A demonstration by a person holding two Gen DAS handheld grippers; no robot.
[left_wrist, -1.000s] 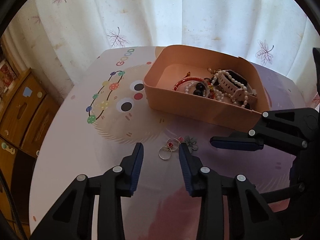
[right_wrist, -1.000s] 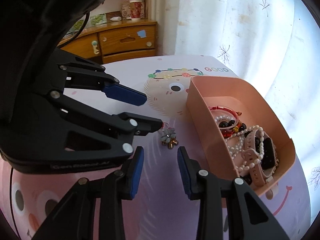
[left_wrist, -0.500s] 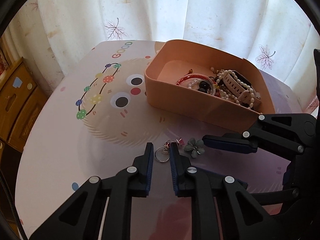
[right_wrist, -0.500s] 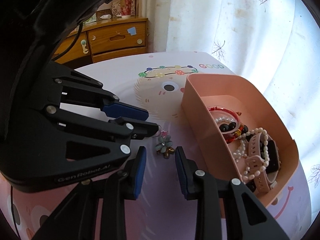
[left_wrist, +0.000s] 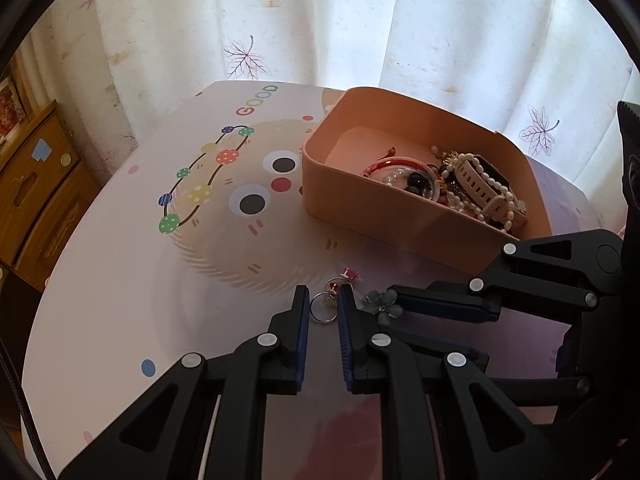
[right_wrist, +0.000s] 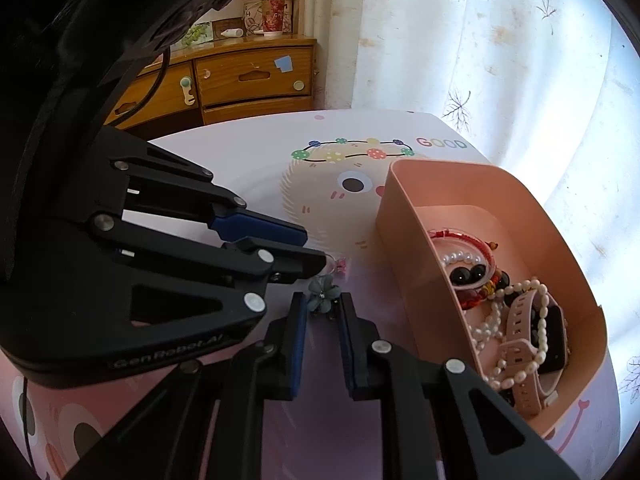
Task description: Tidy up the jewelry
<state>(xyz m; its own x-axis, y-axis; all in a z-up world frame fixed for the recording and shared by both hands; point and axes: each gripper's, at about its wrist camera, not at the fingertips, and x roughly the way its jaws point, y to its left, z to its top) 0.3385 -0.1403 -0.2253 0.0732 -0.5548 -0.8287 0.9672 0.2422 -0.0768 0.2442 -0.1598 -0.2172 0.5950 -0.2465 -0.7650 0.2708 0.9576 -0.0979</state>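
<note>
- Left wrist view: my left gripper (left_wrist: pixel 324 312) sits nearest, jaws narrowed around one silver ring (left_wrist: pixel 322 309) lying on the table (left_wrist: pixel 120 280); whether the pads touch it, I cannot tell.
- Just right, one grey flower piece (left_wrist: pixel 382 301) touches my right gripper (right_wrist: pixel 323 310), whose jaws bracket it, slightly spread.
- One red-stoned ring (left_wrist: pixel 349 275) lies just beyond.
- Farther off, one pink box (left_wrist: pixel 360 216) holds one watch (left_wrist: pixel 486 190) and several bracelets.
</note>
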